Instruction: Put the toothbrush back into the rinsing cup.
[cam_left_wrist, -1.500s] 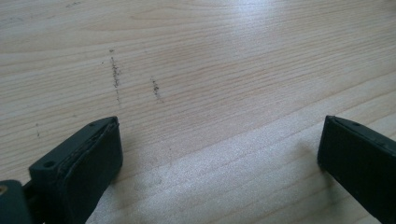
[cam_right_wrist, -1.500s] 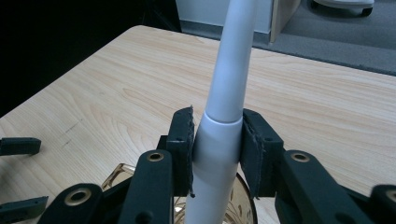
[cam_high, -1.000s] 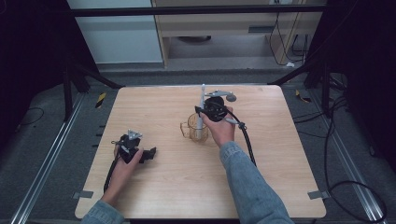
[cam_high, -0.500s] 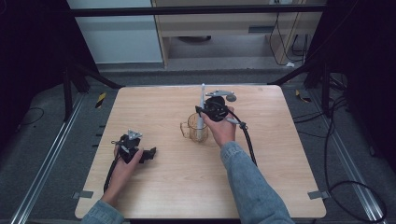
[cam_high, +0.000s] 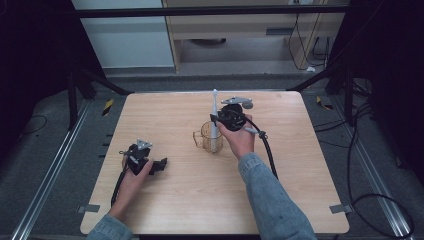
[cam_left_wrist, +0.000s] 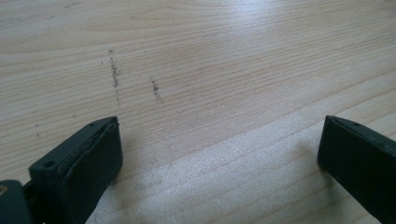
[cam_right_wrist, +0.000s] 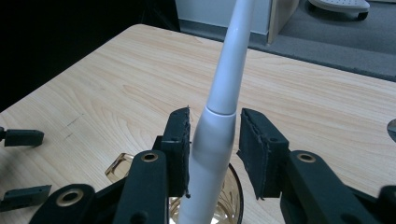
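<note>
A white toothbrush (cam_right_wrist: 219, 116) stands in the amber cup (cam_high: 211, 138). The right gripper (cam_right_wrist: 212, 149) brackets it, seemingly just clear of it; the left gripper (cam_left_wrist: 219, 158) gapes wide on the table (cam_high: 175, 195).

We see a white toothbrush (cam_right_wrist: 219, 93) in an amber cup (cam_high: 211, 140), black fingers (cam_right_wrist: 180, 149), a pale wood-grain bench (cam_high: 200, 200), a blue denim sleeve (cam_high: 270, 200).

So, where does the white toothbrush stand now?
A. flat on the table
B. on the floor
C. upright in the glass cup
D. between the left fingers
C: the toothbrush stands upright with its lower end in the cup, between the fingers of the right gripper, where a small gap shows on one side.
</note>
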